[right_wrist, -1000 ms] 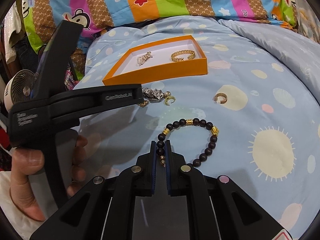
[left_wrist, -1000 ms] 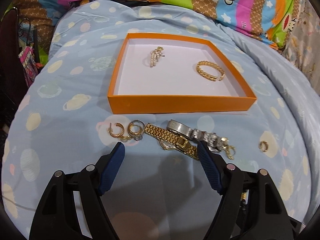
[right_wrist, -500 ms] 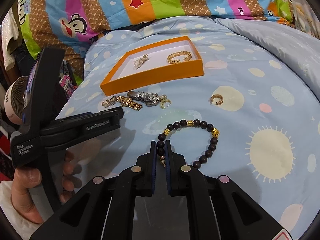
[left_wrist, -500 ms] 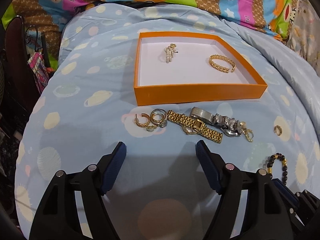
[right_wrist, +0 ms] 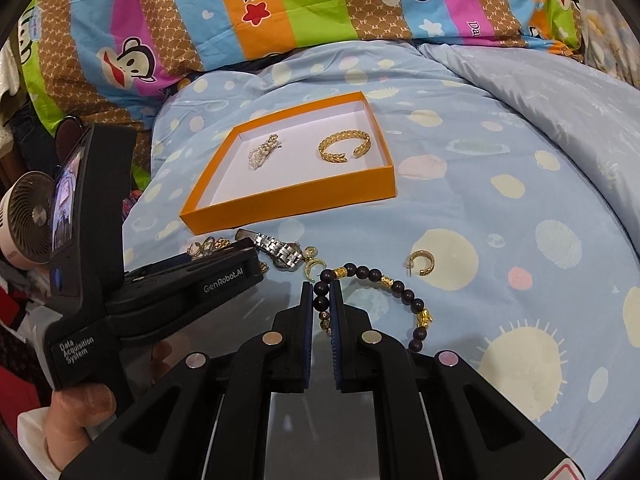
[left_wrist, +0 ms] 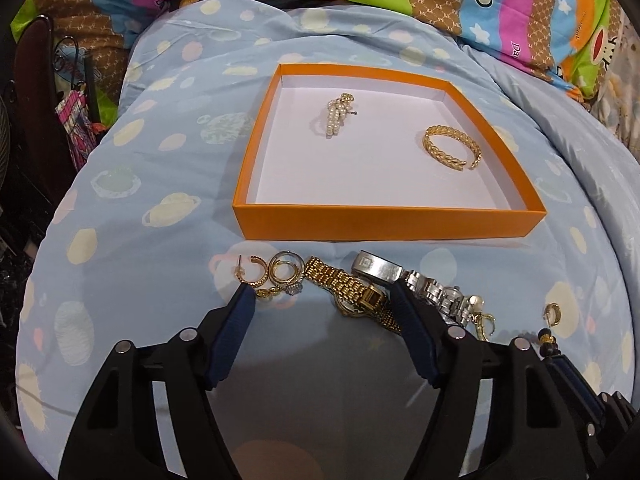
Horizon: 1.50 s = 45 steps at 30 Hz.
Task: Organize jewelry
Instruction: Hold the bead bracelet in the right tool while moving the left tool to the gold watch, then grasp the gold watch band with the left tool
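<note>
An orange tray (left_wrist: 384, 222) (right_wrist: 288, 204) on the blue bedspread holds a pearl hair clip (left_wrist: 338, 118) (right_wrist: 264, 152) and a gold cuff bracelet (left_wrist: 452, 152) (right_wrist: 344, 146). My left gripper (left_wrist: 322, 300) is open, its jaws straddling a gold watch (left_wrist: 348, 286), with gold hoop earrings and rings (left_wrist: 272, 276) by its left finger and a silver watch (left_wrist: 400, 274) (right_wrist: 276, 252) by its right. My right gripper (right_wrist: 321, 294) is shut on a dark bead bracelet (right_wrist: 384, 284). A loose gold hoop earring (right_wrist: 420, 262) (left_wrist: 553, 312) lies to the right.
A striped monkey-print pillow (right_wrist: 320, 8) lies behind the tray. A small fan (right_wrist: 28, 216) and clutter (left_wrist: 76, 120) sit off the bed's left side. The left gripper's body and the hand holding it (right_wrist: 160, 296) fill the right wrist view's left.
My left gripper pulled back, then moved forward again over the gold watch. My right gripper, shut on the bead bracelet, has carried it forward toward the watches and tray.
</note>
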Available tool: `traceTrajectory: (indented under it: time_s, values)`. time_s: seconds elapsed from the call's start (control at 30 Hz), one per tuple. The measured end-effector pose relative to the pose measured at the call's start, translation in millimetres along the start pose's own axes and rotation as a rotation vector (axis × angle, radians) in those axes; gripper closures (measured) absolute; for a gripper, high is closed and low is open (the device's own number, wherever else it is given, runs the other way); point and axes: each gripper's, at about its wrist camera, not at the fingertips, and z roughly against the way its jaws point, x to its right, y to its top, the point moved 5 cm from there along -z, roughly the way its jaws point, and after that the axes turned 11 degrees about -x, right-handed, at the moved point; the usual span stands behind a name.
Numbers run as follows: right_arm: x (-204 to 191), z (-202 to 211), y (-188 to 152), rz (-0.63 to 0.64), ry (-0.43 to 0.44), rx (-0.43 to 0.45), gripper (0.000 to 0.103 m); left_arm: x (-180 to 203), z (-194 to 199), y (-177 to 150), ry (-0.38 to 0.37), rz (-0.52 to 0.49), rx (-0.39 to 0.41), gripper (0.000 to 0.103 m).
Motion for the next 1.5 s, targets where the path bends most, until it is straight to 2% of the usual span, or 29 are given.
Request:
traceTrajectory:
  time_s: [0.1, 0.17, 0.47, 0.6, 0.7, 0.73, 0.8, 0.83, 0.9, 1.2, 1.5]
  values:
    - [1, 0, 2, -0.005, 0.005, -0.007, 0.095, -3, 3, -3, -0.002, -0.014, 0.001, 0.053]
    - [1, 2, 3, -0.009, 0.012, -0.008, 0.095, -6, 6, -6, -0.015, -0.029, -0.006, 0.056]
    - [-2, 5, 4, -0.009, 0.025, -0.003, 0.095, -16, 12, -15, -0.041, -0.034, -0.019, 0.056]
    - [-3, 5, 5, -0.009, 0.024, -0.003, 0.095, -9, 8, -14, -0.019, -0.053, -0.017, 0.049]
    - [-4, 6, 4, -0.011, 0.021, -0.002, 0.095, -6, 7, -16, 0.007, -0.062, 0.002, 0.049]
    - [-4, 6, 4, -0.012, 0.019, -0.002, 0.095, -7, 8, -16, 0.013, -0.062, 0.006, 0.052]
    - [-3, 7, 4, -0.013, 0.016, 0.000, 0.095, -9, 10, -17, 0.013, -0.064, 0.012, 0.067]
    - [-3, 8, 5, -0.016, 0.015, 0.002, 0.095, -11, 11, -17, 0.008, -0.065, 0.011, 0.072]
    - [-2, 9, 6, -0.019, 0.016, 0.007, 0.095, -13, 13, -17, -0.010, -0.066, 0.003, 0.091]
    - [-6, 17, 11, -0.015, 0.012, 0.027, 0.095, -16, 30, -21, -0.043, -0.075, 0.026, 0.092]
    - [-14, 38, 19, 0.000, 0.002, 0.081, 0.095, -36, 74, -16, -0.099, -0.057, 0.101, 0.092]
